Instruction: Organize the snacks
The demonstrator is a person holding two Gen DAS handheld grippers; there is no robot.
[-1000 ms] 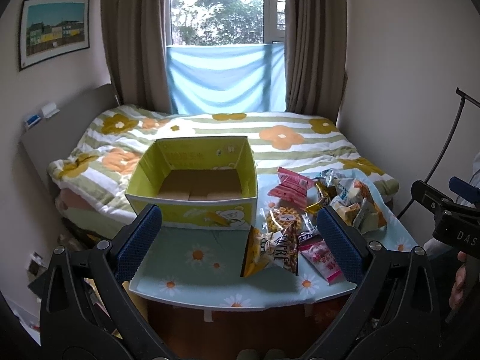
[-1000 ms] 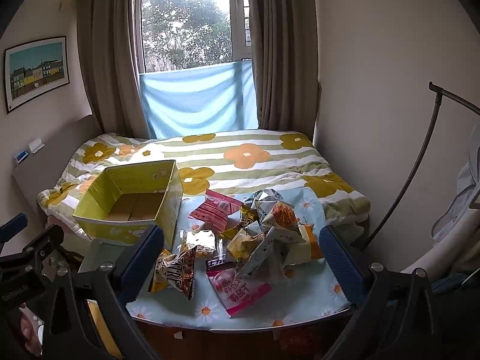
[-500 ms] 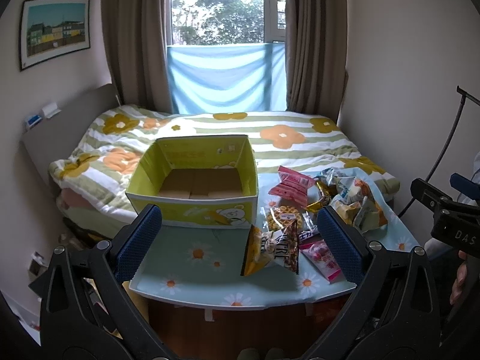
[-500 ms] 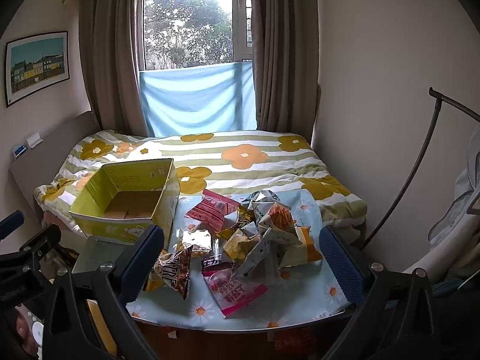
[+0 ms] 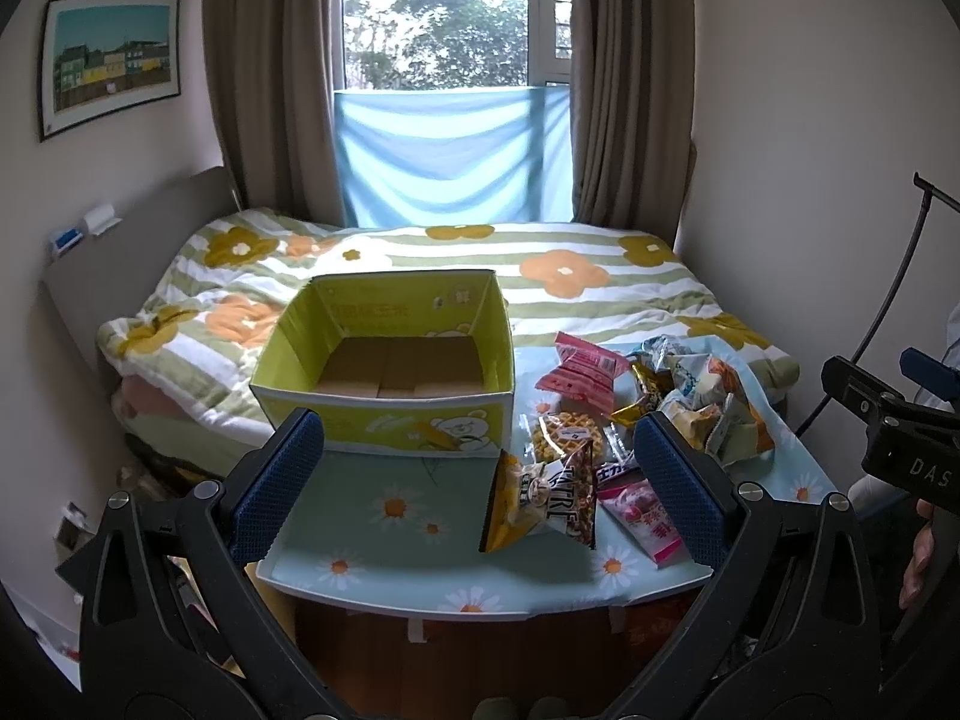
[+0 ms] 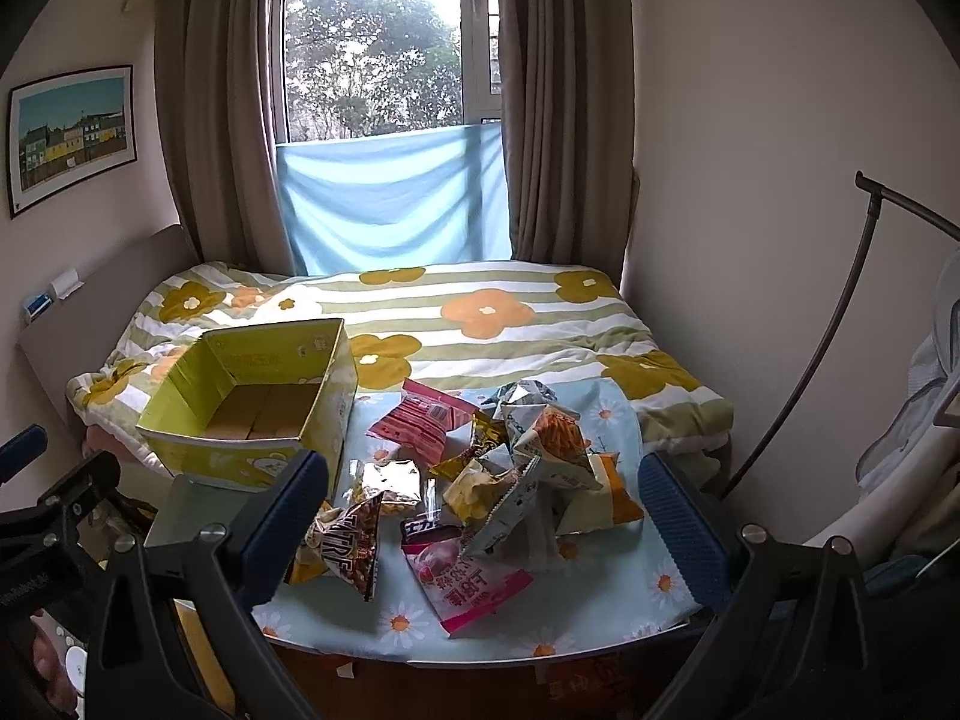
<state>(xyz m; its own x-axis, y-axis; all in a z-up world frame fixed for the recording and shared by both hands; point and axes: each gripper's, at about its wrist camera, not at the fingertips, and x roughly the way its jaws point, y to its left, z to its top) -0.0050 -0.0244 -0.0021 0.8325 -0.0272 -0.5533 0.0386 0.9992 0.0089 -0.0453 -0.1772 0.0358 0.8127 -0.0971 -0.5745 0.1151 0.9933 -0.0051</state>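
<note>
An empty yellow-green cardboard box [image 5: 384,420] [image 6: 198,456] stands on the left of a small table with a daisy cloth [image 5: 384,540] [image 6: 600,612]. A pile of snack packets [image 5: 690,402] [image 6: 528,468] lies on the right, with a brown and gold bag [image 5: 546,504] [image 6: 348,546] and a pink packet [image 5: 645,516] [image 6: 468,582] nearest the front edge. My left gripper [image 5: 477,486] is open and empty, held back from the table front. My right gripper [image 6: 480,522] is open and empty, in front of the pile.
A bed with a flowered striped quilt [image 5: 540,276] lies right behind the table. A dark curved stand [image 6: 840,324] rises at the right by the wall. The other gripper shows at the frame edge in each view [image 5: 888,420] [image 6: 54,504].
The right gripper has drifted slightly, so the table and snacks sit a little lower and nearer in its view. The left view is almost unchanged.
</note>
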